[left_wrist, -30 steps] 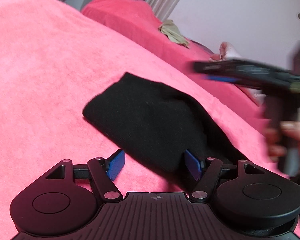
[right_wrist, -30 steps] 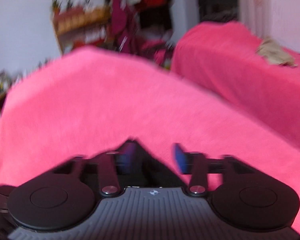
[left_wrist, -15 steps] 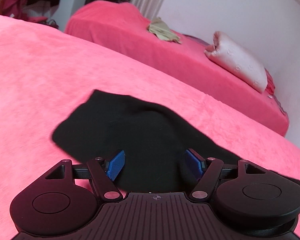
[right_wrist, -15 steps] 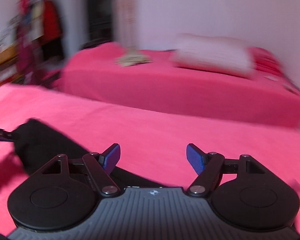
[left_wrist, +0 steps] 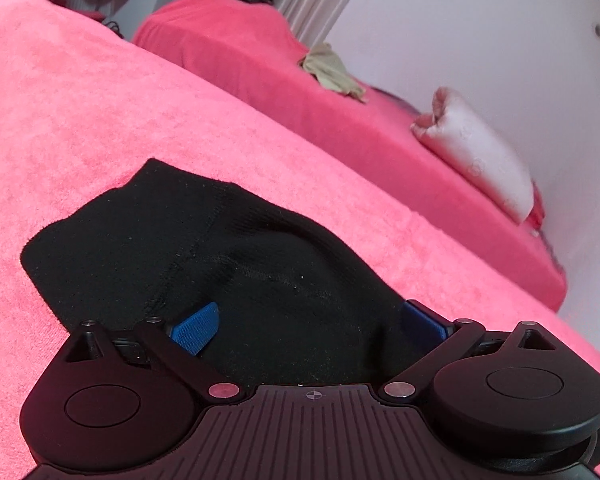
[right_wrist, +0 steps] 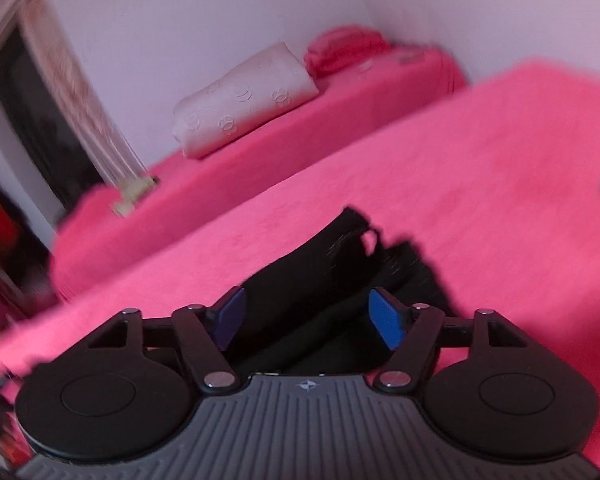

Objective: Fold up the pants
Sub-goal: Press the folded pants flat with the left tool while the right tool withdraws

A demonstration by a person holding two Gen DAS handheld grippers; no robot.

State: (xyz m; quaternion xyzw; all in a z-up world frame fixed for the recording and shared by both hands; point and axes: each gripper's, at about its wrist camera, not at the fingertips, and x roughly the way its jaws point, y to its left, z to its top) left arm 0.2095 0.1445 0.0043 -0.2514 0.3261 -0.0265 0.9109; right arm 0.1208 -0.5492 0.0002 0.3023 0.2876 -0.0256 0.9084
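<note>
The pants (left_wrist: 204,264), black, lie on the pink bed (left_wrist: 100,120). In the left view they fill the span between the spread fingers of the left gripper (left_wrist: 306,322) and run up toward 10 o'clock, ending in a squared edge. In the right view the right gripper (right_wrist: 306,316) faces a narrower stretch of the same cloth (right_wrist: 332,264) whose long axis runs from the fingers toward 1 o'clock, to a ragged end. The right jaws have just been closing but stand apart with cloth between them and no pad pressing; the left jaws gape too, gripping nothing. Each gripper sits at its own end, so I judge either could pinch first. The right view is smeared, so layers and hems there are unclear; both bodies hide the nearest cloth.
</note>
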